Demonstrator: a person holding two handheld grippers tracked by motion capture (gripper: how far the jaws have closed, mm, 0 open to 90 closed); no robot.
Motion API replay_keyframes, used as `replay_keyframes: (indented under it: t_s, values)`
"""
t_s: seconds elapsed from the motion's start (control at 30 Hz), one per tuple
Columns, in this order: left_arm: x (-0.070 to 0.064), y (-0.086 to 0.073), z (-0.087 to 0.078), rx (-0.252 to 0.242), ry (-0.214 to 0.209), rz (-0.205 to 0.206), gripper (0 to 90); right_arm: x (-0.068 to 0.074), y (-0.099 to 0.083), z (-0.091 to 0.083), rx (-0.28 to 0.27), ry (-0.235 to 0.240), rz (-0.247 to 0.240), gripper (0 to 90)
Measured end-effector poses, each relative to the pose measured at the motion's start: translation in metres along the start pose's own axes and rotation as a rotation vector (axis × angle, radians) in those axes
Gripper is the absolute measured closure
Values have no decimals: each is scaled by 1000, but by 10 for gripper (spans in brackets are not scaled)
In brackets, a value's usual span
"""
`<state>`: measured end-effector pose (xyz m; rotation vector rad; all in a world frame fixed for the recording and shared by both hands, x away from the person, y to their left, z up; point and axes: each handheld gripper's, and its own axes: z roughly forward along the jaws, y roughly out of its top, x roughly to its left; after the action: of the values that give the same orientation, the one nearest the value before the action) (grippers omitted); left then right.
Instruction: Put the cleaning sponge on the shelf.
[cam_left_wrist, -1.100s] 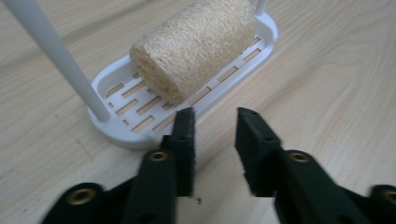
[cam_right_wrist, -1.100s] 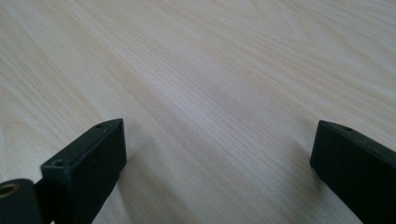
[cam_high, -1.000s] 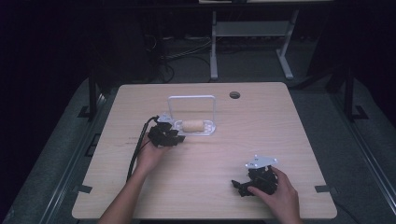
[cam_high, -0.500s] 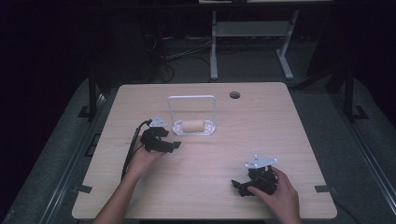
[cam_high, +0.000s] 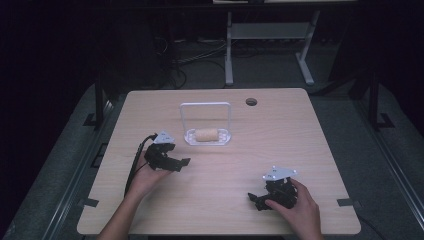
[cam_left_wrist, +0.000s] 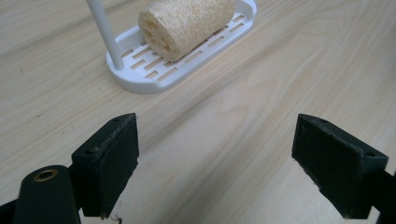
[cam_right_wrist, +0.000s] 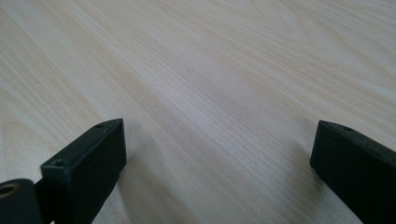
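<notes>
Loofah (cam_left_wrist: 187, 23), one piece, lies on its side in the single white slatted tray (cam_left_wrist: 140, 79), beside the tray's hoop handle at the table's (cam_high: 300, 150) middle, probably so it drains. Two grippers: the left gripper (cam_high: 172, 161), near-left of the tray, has jaws apart and empty; the right gripper (cam_high: 262, 200) rests near-right, jaws also apart.

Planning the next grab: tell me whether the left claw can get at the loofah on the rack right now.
Probably yes. The left claw is open, the loofah lies ahead on the white rack, bare table between; the upright post might crowd it.
</notes>
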<state>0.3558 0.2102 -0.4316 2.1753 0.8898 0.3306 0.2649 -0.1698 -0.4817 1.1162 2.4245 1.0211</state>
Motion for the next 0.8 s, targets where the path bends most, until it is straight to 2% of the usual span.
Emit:
replay_keyframes:
  t_s: [0.53, 0.8]
  values:
    - [-2, -37, -26, -34, 9, -18, 145, 0, 0, 0, 0, -1, 1, 32]
    - [-5, -53, -36, -36, 23, -11, 146, 0, 0, 0, 0, -1, 2, 32]
